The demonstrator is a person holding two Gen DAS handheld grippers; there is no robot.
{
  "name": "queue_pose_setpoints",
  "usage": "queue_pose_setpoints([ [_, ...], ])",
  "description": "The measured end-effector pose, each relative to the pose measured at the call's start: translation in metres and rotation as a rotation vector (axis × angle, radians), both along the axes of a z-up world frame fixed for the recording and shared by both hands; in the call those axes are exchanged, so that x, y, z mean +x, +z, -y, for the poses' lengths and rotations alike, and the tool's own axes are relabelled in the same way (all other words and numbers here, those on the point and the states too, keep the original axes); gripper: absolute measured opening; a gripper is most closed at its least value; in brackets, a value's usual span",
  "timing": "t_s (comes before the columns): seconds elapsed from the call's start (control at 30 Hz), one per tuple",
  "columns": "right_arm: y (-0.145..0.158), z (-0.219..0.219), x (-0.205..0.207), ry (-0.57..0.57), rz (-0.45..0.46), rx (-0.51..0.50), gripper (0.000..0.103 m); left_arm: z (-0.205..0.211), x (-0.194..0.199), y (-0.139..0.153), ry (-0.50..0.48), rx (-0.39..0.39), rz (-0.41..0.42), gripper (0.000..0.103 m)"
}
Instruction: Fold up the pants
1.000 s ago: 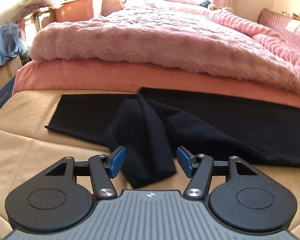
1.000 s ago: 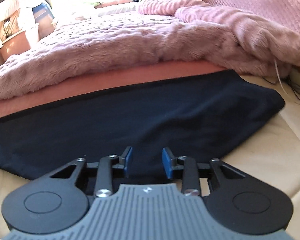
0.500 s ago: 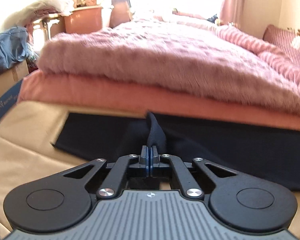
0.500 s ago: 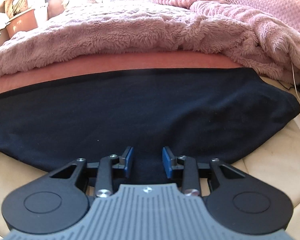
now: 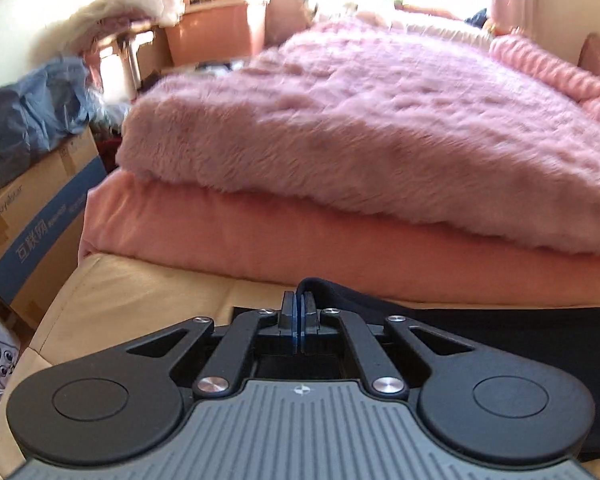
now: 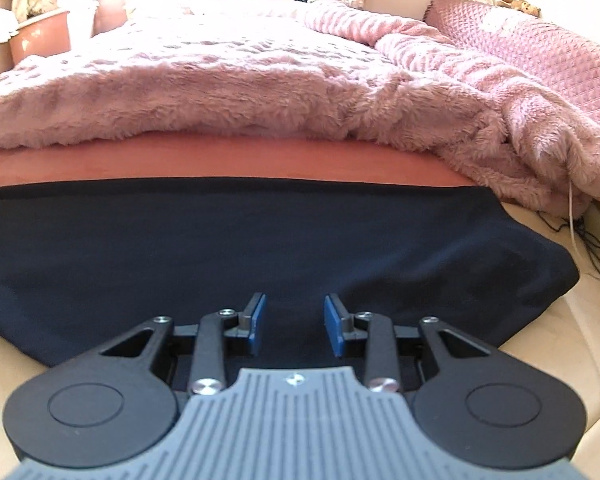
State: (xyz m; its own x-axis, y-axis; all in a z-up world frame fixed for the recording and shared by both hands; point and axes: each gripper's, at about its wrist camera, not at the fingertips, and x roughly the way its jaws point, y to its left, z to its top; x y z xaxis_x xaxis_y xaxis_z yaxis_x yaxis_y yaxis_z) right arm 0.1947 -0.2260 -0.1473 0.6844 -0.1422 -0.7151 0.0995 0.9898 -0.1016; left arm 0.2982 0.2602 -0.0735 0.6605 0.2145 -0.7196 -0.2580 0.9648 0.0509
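Left gripper [image 5: 299, 314] pinches pants [image 5: 480, 324].

Pants [image 5: 480, 320] mostly hidden behind left gripper [image 5: 299, 307]; bkgd motion-blurred.

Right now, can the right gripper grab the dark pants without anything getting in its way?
Probably yes. The right gripper hangs open right over the dark pants, with nothing between its pads and the cloth. The fluffy pink blanket lies farther back, out of the way.
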Motion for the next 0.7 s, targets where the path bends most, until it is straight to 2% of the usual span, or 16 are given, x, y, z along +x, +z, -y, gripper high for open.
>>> queue_pose_setpoints([
  [0.2,-0.009,0.01,0.013,-0.031,-0.023,-0.036,0.028,-0.042,0.021,-0.03,0.023,-0.046,-0.103,0.001],
  [0.3,-0.014,0.01,0.016,-0.035,-0.031,-0.04,0.028,-0.046,0.026,-0.042,0.024,-0.028,-0.126,0.001],
  [0.43,-0.017,0.008,0.016,-0.03,-0.031,-0.047,0.028,-0.054,0.027,-0.047,0.082,0.005,-0.121,0.011],
  [0.5,-0.016,0.007,0.015,-0.018,-0.029,-0.06,0.028,-0.061,0.019,-0.04,0.091,-0.049,-0.094,0.016],
  [0.6,-0.01,0.006,0.01,0.008,-0.019,-0.077,0.028,-0.068,-0.009,-0.025,0.111,-0.149,-0.047,0.018],
  [0.7,-0.002,0.006,-0.002,0.023,-0.007,-0.074,0.027,-0.076,-0.041,-0.022,0.156,-0.313,-0.028,0.018],
])
